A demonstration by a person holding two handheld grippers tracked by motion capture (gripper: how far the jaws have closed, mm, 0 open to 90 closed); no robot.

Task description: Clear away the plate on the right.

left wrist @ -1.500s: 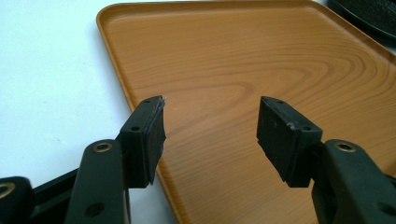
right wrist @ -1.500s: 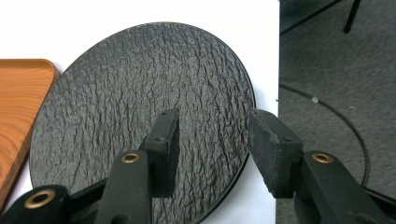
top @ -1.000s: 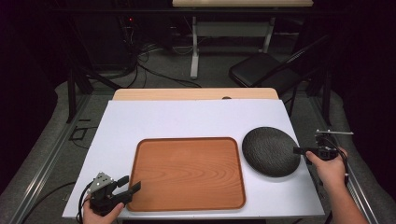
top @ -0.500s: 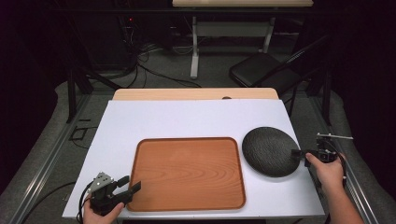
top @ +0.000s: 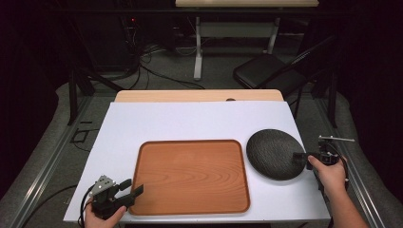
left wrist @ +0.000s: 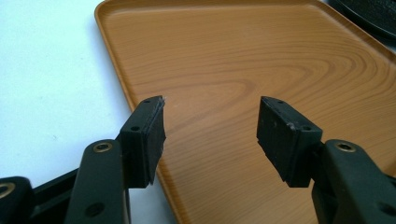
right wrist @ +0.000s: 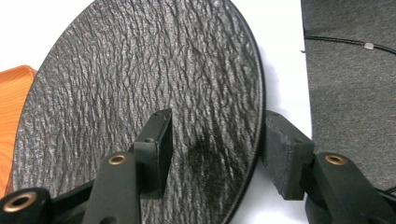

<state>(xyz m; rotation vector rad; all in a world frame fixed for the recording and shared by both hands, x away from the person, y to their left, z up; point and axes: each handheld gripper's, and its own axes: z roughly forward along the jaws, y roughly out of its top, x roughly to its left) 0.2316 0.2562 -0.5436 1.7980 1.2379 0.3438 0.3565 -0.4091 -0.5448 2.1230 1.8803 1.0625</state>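
Your right gripper [right wrist: 212, 154] has just been opening: its jaws straddle the plate's [right wrist: 140, 93] rim without pinching, so the plate lies free. Your left gripper [left wrist: 210, 135] gapes empty over the tray [left wrist: 261, 60].

Colours and patterns around the orange-brown tray

The tray [top: 190, 175] is coloured a warm orange-brown and is marked with curved wood grain. To its right a round plate [top: 275, 154] is seen in charcoal black, textured with wrinkled, bark-like ridges. Under the tray the counter [top: 190, 121] is covered in plain white, with a pale wood strip behind. Black jaws with brass-coloured rivets are shown on each gripper.
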